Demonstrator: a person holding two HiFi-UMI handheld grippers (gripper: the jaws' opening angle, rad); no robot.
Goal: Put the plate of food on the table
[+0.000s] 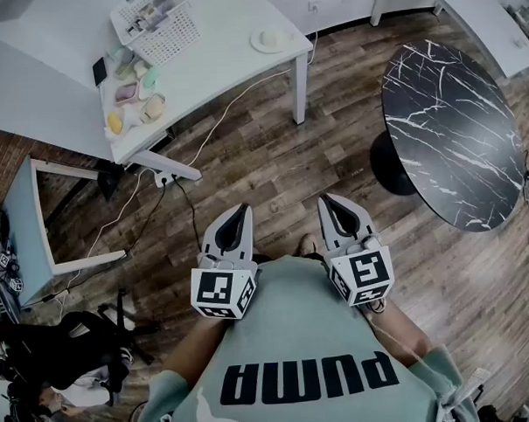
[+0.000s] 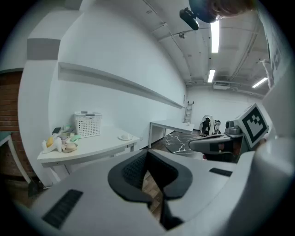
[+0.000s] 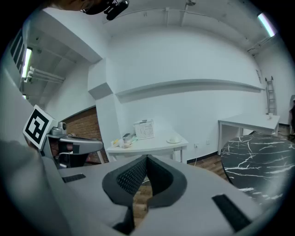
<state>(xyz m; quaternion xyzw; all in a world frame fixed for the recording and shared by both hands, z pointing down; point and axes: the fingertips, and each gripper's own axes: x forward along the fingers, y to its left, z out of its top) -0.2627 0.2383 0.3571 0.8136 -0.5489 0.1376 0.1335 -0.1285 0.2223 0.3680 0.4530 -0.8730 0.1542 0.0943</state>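
Note:
A small white plate of food (image 1: 270, 40) rests near the right end of the white table (image 1: 214, 68) far ahead; it also shows as the plate (image 2: 124, 137) and the plate (image 3: 174, 139) in the gripper views. My left gripper (image 1: 243, 210) and right gripper (image 1: 324, 200) hang side by side over the wooden floor, close to my body and well short of the plate. Both are shut with nothing between the jaws, as the left gripper (image 2: 146, 154) and right gripper (image 3: 147, 159) views confirm.
A round black marble table (image 1: 449, 128) stands at the right. The white table also carries a white basket (image 1: 154, 22) and several small coloured items (image 1: 132, 93). A white cable (image 1: 213, 129) trails over the floor. A light-blue frame (image 1: 33, 220) stands at the left.

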